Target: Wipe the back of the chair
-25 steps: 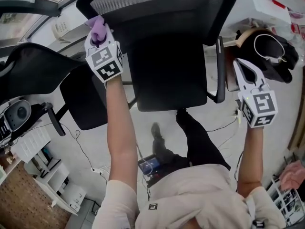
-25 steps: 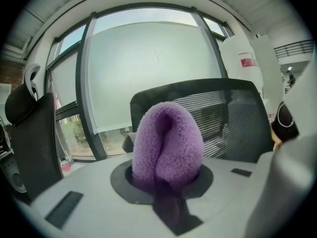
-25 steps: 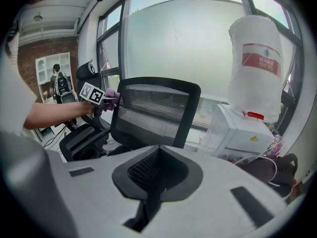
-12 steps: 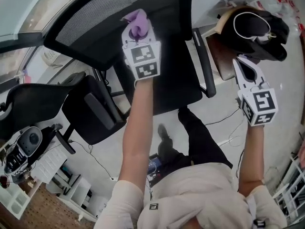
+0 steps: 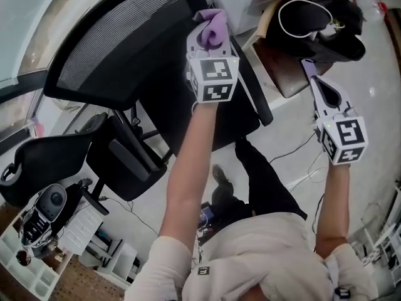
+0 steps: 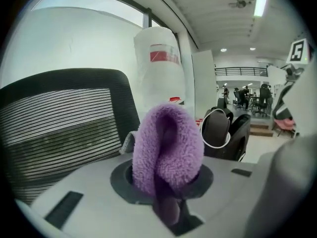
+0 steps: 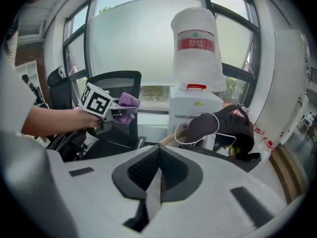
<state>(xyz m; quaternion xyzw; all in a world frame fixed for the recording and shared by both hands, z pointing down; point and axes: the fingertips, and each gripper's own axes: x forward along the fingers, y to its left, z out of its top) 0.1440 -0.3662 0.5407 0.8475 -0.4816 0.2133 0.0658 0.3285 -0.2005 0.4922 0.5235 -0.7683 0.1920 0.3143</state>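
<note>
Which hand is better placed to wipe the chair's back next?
Left. The left tongs grip the purple cloth right beside the mesh chair back. The right tongs are shut on nothing, off to the side near the black bag.

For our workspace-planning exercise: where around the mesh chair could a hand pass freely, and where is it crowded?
Bare floor runs between the chair armrest and the right claw. Crowded at left: second chair, shelves.

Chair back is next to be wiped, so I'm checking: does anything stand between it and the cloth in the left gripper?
Nothing visible does. The left gripper, shut on the purple cloth, is at the side edge of the chair back; no object shows between them.
</note>
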